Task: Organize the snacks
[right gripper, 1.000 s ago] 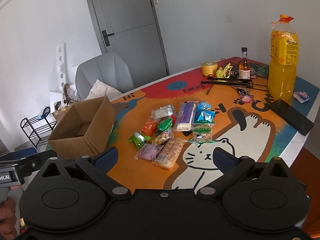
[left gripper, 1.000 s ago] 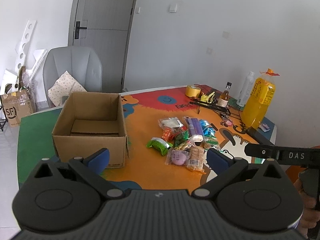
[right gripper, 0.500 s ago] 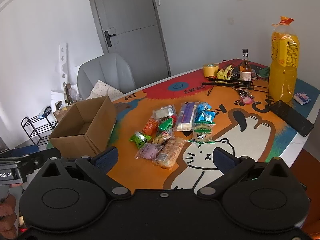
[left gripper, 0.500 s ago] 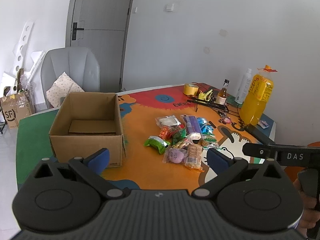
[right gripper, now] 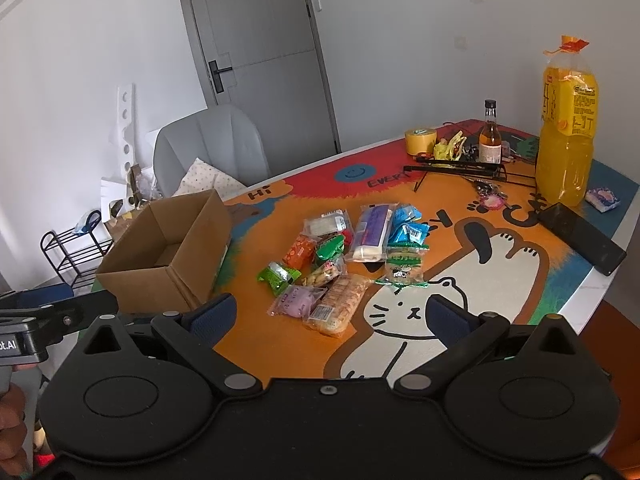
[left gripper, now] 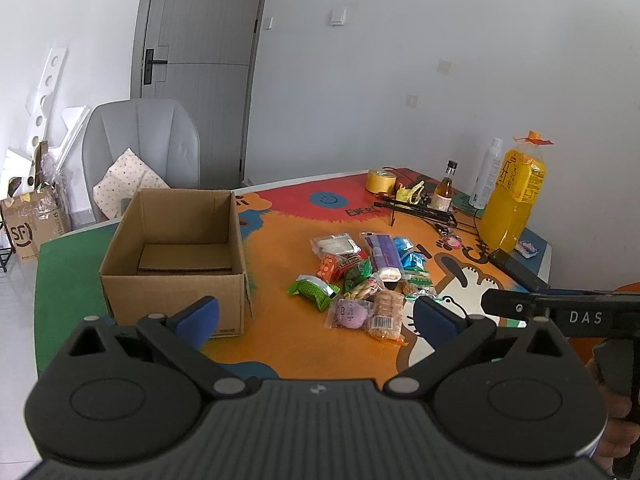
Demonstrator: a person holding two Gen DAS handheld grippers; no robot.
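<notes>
A pile of several wrapped snacks (left gripper: 362, 276) lies mid-table on the orange cat-print mat; it also shows in the right wrist view (right gripper: 344, 256). An open, empty cardboard box (left gripper: 176, 256) stands left of the pile, also seen in the right wrist view (right gripper: 168, 248). My left gripper (left gripper: 316, 318) is open and empty, held above the near table edge, short of the box and the snacks. My right gripper (right gripper: 330, 314) is open and empty, above the near edge, short of a purple packet (right gripper: 296, 300) and a biscuit pack (right gripper: 340, 304).
A tall orange juice bottle (right gripper: 566, 128), a small glass bottle (right gripper: 490, 136), a yellow tape roll (right gripper: 420, 142), a black wire rack (right gripper: 460, 168) and a black phone (right gripper: 580, 238) stand at the far right. A grey chair (left gripper: 140, 140) stands behind the table.
Both grippers have drawn back and risen slightly, so the box and the snacks look a little smaller and farther off. Nothing on the table has moved.
</notes>
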